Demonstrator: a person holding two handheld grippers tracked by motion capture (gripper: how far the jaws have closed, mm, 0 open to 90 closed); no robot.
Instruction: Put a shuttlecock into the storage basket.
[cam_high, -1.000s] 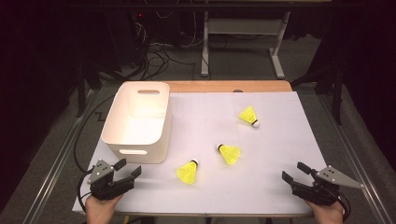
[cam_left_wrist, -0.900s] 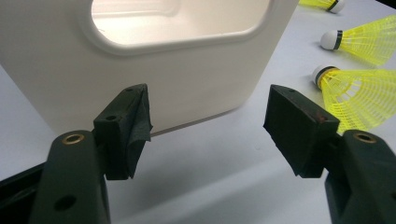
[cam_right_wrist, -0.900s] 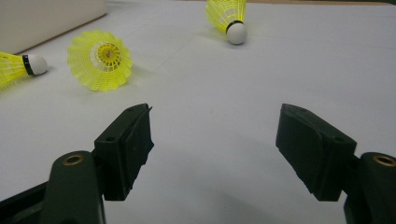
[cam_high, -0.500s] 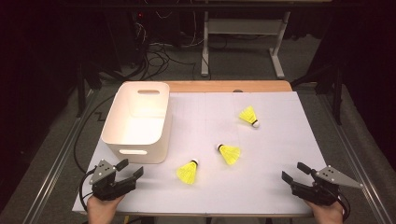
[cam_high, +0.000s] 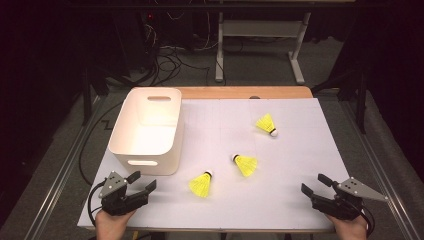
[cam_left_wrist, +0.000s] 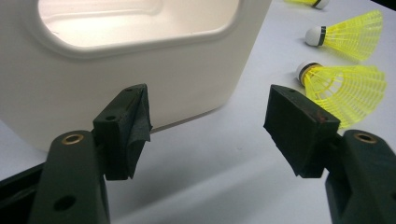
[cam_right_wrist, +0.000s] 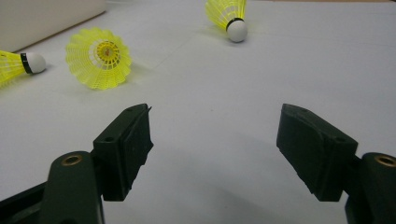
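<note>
Nothing much has shifted since a second ago: your left hand-held gripper (cam_high: 141, 182) sits at the desk's (cam_high: 295, 125) near left corner and your right hand-held gripper (cam_high: 315, 184) at the near right, both with jaws spread wide and holding nothing. Nearest your left one lies a yellow shuttlecock (cam_high: 201, 184) with a white cork, on its side, cork pointing away from you and open skirt toward you. Just behind that gripper stands the white bin (cam_high: 170, 145), while two more shuttlecocks, the middle shuttlecock (cam_high: 245, 164) and the far shuttlecock (cam_high: 267, 124), lie well apart on open desk.
</note>
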